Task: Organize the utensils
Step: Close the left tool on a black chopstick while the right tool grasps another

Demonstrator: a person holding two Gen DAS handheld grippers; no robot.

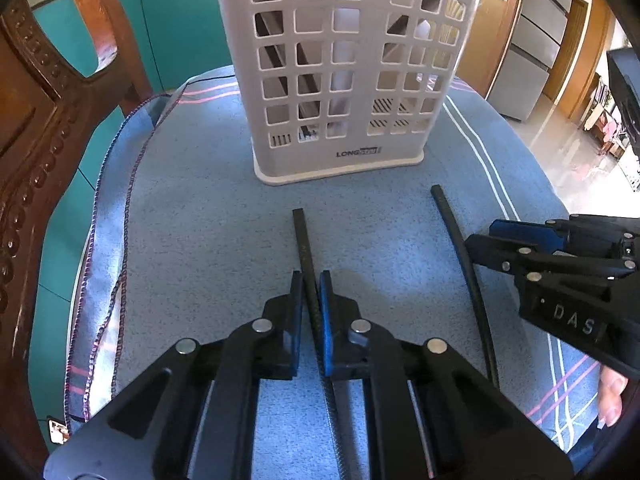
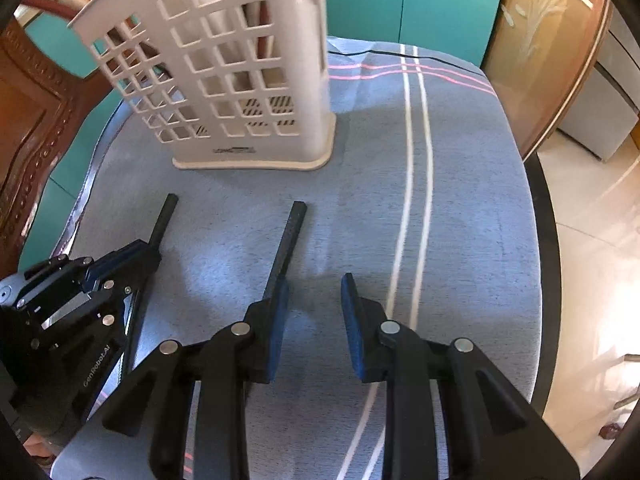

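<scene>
Two black chopsticks lie on the blue cloth in front of a beige slotted utensil holder (image 1: 340, 72), which also shows in the right wrist view (image 2: 232, 80). My left gripper (image 1: 311, 292) is shut on the left chopstick (image 1: 302, 240), which lies between its pads; it also shows in the right wrist view (image 2: 162, 224). The right chopstick (image 1: 452, 224) lies beside my right gripper (image 1: 480, 236). In the right wrist view my right gripper (image 2: 314, 304) is open, with that chopstick (image 2: 288, 240) just at its left finger. The holder contains a white utensil and dark sticks.
The blue striped cloth (image 2: 460, 200) covers a round table. A carved wooden chair (image 1: 36, 140) stands at the left. Teal cabinets are behind, and a tiled floor (image 2: 592, 240) lies to the right beyond the table edge.
</scene>
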